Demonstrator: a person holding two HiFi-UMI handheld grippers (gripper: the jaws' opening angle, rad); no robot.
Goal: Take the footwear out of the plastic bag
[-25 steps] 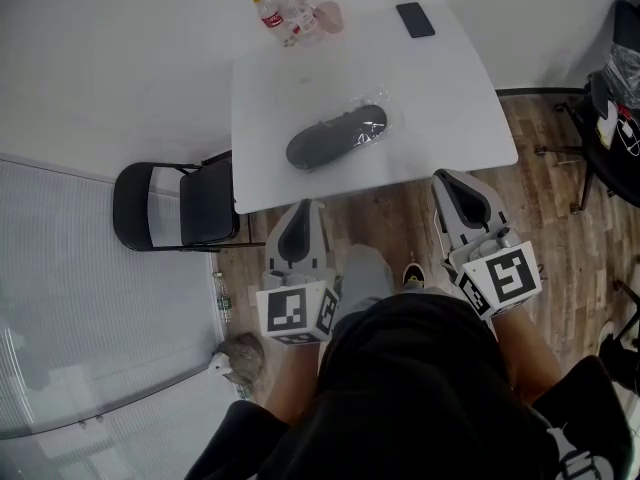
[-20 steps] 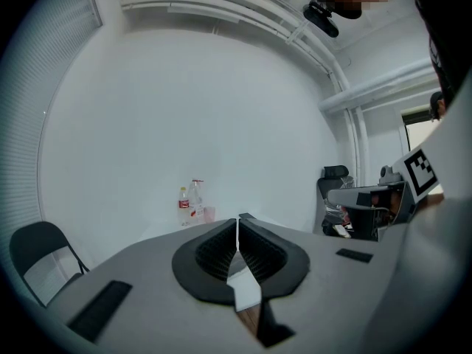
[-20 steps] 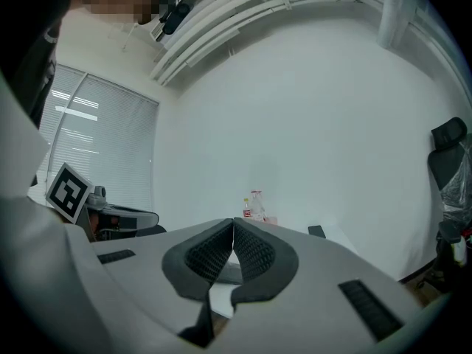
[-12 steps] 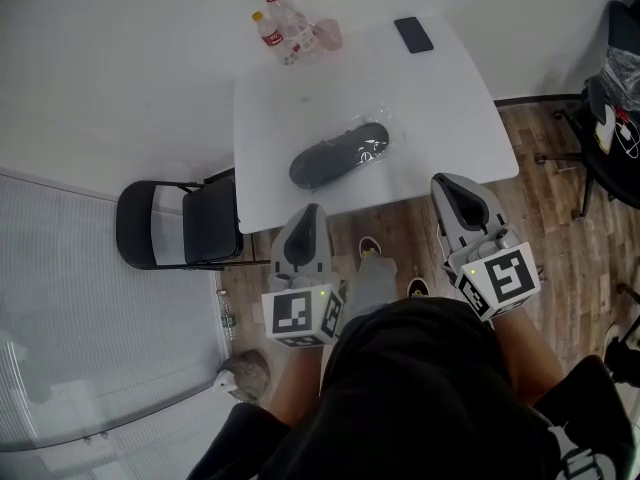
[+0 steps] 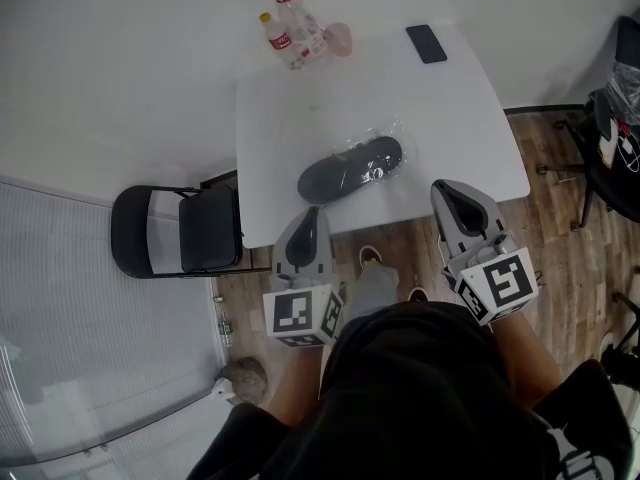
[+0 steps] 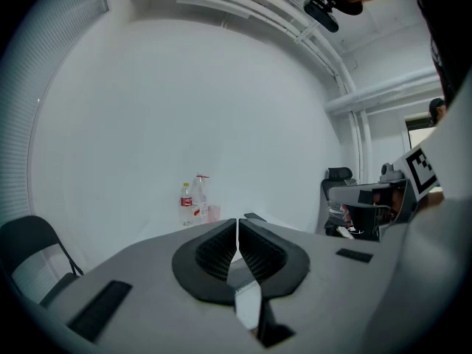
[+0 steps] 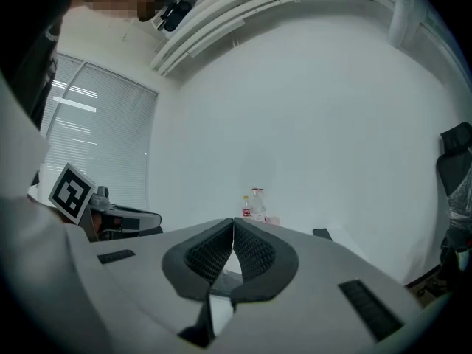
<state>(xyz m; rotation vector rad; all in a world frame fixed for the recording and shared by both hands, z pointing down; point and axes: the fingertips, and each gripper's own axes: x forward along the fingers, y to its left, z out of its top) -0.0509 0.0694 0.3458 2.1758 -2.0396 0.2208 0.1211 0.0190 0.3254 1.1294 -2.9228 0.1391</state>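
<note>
Two pairs of jaws pressed together, nothing between: left gripper (image 5: 312, 211) lower centre, right gripper (image 5: 446, 184) right of it, both short of the white table (image 5: 290, 108). One dark shoe (image 5: 340, 175) inside one clear plastic bag (image 5: 386, 133), mid-frame on the table. Two bottles (image 5: 277, 36), one cup (image 5: 341, 38), one phone (image 5: 427, 44) along the top.

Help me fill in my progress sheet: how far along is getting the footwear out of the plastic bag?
Done: nothing yet; the footwear lies inside the plastic bag on the table. In hand: nothing; left gripper and right gripper are shut, empty, short of the table's near edge. Remaining: reach, open the bag, pull the footwear out.
</note>
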